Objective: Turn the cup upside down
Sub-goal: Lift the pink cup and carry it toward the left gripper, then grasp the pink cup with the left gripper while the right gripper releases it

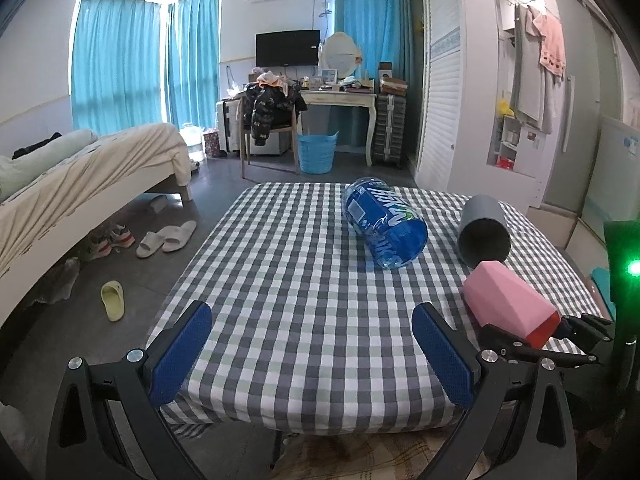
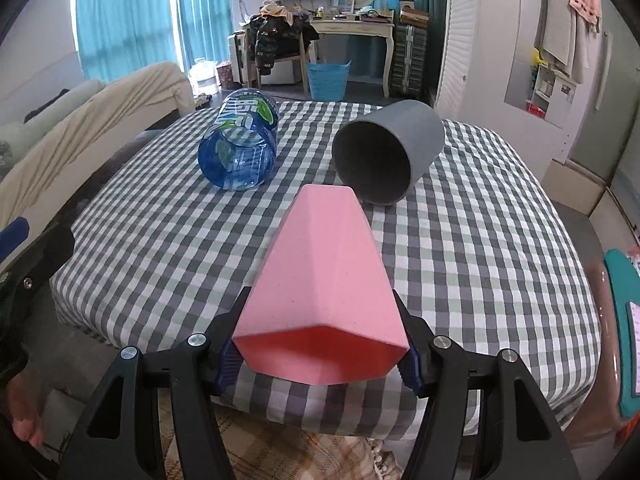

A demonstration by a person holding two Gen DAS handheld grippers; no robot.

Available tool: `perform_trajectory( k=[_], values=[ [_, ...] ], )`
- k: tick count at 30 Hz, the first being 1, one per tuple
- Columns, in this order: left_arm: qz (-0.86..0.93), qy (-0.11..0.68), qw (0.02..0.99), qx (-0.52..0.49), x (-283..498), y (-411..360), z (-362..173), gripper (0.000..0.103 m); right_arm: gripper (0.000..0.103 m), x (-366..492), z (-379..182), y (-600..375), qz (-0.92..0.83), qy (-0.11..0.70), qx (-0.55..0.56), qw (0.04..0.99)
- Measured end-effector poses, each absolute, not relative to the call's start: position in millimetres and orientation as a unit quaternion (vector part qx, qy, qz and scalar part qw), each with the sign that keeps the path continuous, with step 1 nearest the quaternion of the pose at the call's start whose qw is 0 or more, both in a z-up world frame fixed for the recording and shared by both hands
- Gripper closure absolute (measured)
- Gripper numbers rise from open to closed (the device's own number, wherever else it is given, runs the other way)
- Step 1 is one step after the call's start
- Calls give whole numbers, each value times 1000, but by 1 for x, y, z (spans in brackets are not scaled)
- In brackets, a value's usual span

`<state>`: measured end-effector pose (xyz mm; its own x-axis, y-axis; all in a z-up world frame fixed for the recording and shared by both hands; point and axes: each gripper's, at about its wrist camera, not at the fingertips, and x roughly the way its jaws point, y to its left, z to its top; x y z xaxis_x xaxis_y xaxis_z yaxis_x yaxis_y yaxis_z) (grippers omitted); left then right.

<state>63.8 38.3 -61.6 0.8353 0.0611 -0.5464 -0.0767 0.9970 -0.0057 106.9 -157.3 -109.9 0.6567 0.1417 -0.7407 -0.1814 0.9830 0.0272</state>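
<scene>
A pink faceted cup [image 2: 324, 280] is held on its side above the checked table [image 2: 480, 240], open mouth toward the right wrist camera, base pointing away. My right gripper [image 2: 320, 356] is shut on it near the rim, blue pads on both sides. In the left wrist view the pink cup [image 1: 508, 300] sits at the right with the right gripper [image 1: 560, 340] behind it. My left gripper [image 1: 312, 356] is open and empty over the table's near edge.
A grey cup [image 2: 388, 152] [image 1: 484, 232] lies on its side just beyond the pink cup. A cut blue plastic bottle [image 2: 244, 148] [image 1: 384, 228] lies on its side mid-table. A bed [image 1: 80, 184] stands left; slippers [image 1: 164, 236] lie on the floor.
</scene>
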Motion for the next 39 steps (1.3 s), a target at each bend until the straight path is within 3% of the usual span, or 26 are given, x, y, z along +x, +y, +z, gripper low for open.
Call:
perform_trajectory(
  k=[2,5,12,21,36,39],
  values=[
    [35,283,958,-9,63,34,-60,0,39,107,-110,-160,91,405,-20,910],
    [38,280,959,2,62,28,-53,0,20,106,-108,-164,87,407,-28,909],
    [65,275,959,13,71,19,-23,0,12,90,-68,-188,126,371,0,920],
    [2,316,948,43,105,-47,-8,0,10,78,-25,-264,95,316,35,943],
    [-70,485,871,38,175,-113,-67,2,10,108,-56,-335,29,342,78,936],
    [-81,530,843,37,185,-118,-83,22,10,113,-63,-338,29,349,82,933]
  ],
)
